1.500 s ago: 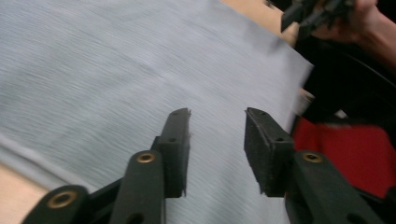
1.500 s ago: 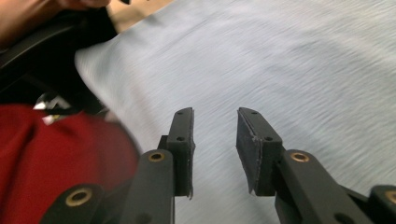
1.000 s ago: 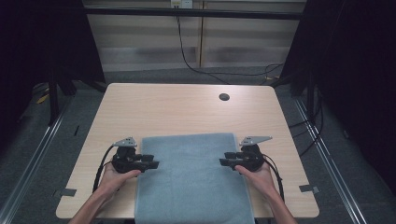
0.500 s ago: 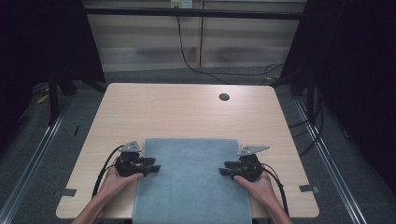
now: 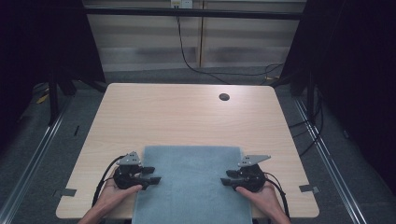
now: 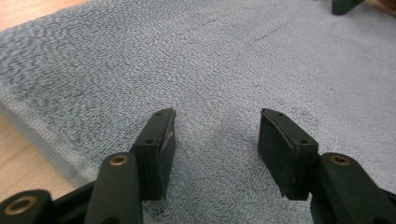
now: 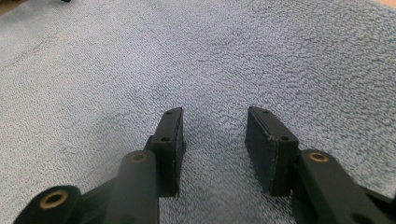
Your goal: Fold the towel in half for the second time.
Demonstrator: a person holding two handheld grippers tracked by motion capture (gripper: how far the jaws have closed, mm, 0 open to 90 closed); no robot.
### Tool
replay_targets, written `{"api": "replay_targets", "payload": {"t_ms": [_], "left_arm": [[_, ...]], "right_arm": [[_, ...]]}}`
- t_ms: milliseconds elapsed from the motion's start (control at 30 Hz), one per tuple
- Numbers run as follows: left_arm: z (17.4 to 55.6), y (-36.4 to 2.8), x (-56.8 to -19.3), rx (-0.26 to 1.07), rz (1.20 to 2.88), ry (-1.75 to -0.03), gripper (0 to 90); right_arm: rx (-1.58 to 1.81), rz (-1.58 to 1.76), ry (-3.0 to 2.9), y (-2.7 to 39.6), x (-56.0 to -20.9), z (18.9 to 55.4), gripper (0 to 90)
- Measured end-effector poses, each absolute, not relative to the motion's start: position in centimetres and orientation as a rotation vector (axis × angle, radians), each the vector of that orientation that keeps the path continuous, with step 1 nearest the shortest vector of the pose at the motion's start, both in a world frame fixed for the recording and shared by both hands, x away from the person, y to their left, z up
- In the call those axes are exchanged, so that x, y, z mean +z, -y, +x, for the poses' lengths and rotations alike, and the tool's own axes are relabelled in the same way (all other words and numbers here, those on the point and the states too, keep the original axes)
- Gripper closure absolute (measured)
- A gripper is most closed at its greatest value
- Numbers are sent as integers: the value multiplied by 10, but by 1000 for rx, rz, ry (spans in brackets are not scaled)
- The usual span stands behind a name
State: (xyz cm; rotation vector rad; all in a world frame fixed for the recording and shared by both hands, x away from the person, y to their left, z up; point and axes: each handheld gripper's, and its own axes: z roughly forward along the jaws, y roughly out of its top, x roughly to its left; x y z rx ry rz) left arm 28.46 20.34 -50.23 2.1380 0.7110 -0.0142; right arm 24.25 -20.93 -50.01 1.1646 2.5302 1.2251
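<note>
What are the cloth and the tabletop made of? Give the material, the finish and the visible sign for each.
Towel: looks like cotton terry in a matte grey-blue; the left gripper view shows a looped, nubby pile and a flatter woven hem at its edge. The fibre itself is a guess.
Table: pale wood-grain top with a smooth, low-sheen finish; the even grain suggests laminate rather than solid wood, though either is possible.

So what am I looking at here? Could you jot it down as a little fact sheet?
Surface: pale wooden table with a small dark round hole
Main item: grey-blue terry towel, lying flat, near edge hanging over the table's front
Left tongs: open over the towel's left edge, jaws just been widening, nothing between them
Right tongs: open over the towel's right edge, nothing pinched
Hands: one holding each pair of tongs
</note>
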Motion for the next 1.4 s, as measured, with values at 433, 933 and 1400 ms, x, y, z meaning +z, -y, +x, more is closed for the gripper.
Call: {"api": "replay_targets", "payload": {"t_ms": [433,933,1400], "left_arm": [[270,-201,-497,-76,2171,-702,361],[328,-214,-476,54,2071,-814,356],[366,-227,-499,65,2062,-899,313]], "right_arm": [[1240,1211,-2562,213,-487,229,443],[1190,1295,-2423,252,-492,318,474],[1165,1293,-2449,245,-502,314,595]]}}
